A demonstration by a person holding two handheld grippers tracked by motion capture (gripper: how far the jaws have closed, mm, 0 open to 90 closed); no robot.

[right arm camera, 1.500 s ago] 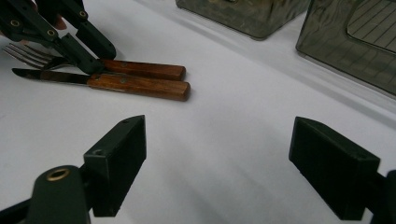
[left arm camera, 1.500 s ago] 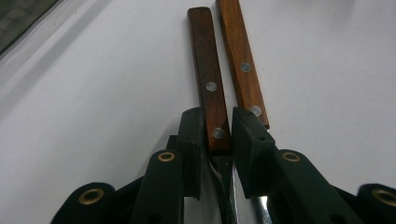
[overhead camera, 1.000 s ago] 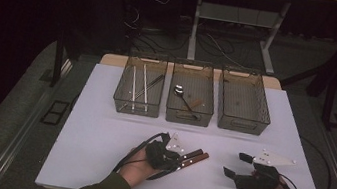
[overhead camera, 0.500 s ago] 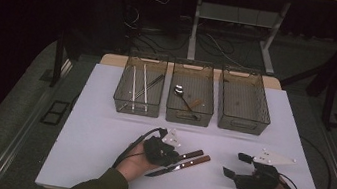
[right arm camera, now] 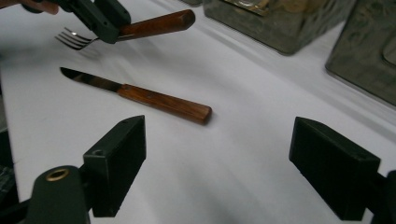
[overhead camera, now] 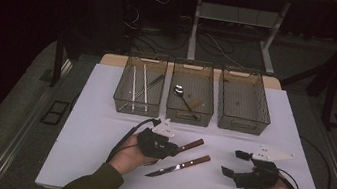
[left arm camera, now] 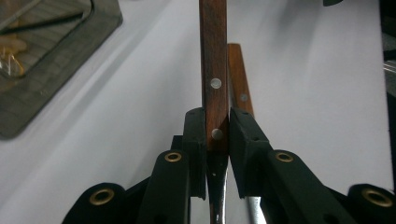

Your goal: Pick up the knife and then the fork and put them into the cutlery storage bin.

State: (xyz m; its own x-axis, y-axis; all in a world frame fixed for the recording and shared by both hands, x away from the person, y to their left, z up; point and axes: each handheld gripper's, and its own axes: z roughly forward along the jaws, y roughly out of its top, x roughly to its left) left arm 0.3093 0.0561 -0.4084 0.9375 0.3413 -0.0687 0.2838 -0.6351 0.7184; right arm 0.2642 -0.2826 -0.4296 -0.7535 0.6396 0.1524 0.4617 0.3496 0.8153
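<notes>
Now | step: left fingers pinch wooden-handled steel fork just above white worktop | right fingers spread, empty | next: carry fork to a mesh tray, clearing its wall.

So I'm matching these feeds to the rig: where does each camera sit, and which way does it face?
High view: above the person's side, facing forward and down on the table; forearms, left gripper, right gripper.
Left gripper view: along its jaws, shut on the fork.
Right gripper view: along its open jaws toward the knife.
All three share the knife.
</notes>
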